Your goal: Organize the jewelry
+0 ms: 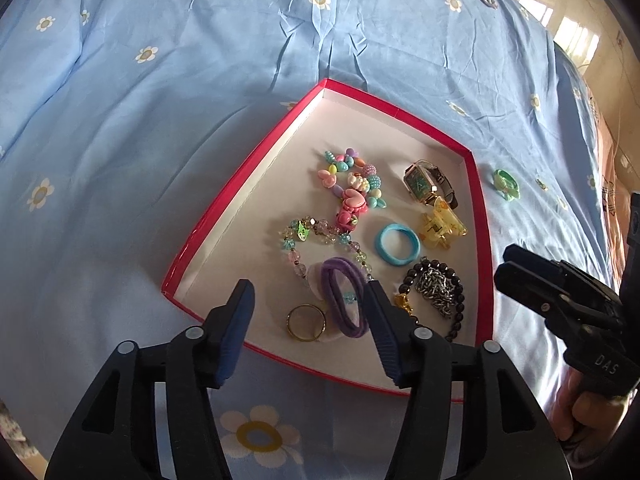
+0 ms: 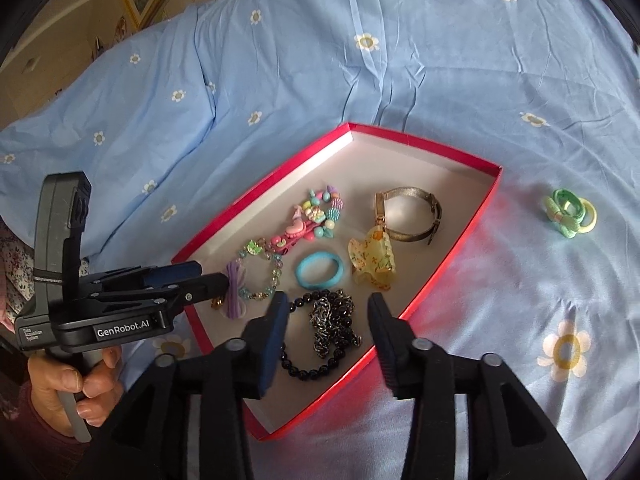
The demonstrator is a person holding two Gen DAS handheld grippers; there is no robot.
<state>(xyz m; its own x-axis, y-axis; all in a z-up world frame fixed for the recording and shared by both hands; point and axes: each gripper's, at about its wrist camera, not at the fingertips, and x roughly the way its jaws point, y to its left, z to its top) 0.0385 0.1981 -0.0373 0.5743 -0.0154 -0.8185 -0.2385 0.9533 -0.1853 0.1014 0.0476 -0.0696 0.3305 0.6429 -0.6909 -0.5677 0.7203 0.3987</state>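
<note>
— What does your left camera show?

— My left tongs (image 1: 308, 294) gape wide with nothing in them, poised over the near edge of the red box (image 1: 482, 216) on the bed (image 1: 160, 100). Between the fingers lie the purple hair tie (image 1: 344, 296) and a gold ring (image 1: 306, 322), both near the box's near edge. Further in are the bead bracelet (image 1: 352, 176), the watch (image 1: 424, 182), a blue ring (image 1: 398, 244) and a yellow claw clip (image 1: 442, 224). A green hair tie (image 1: 506, 185) lies on the bed just outside the box's right edge. My right tongs (image 1: 508, 264) come in from the right, beside the box.

— And the right camera?

— My right tongs (image 2: 328, 308) are also spread wide and empty, over the black bead chain (image 2: 328, 328) at the box's (image 2: 452, 268) near corner. The green tie (image 2: 568, 212) sits well apart, right of the box. My left hand (image 2: 76, 384) grips its handle, and the left tongs (image 2: 208, 276) point across the box's left edge toward the purple tie (image 2: 234, 294).
</note>
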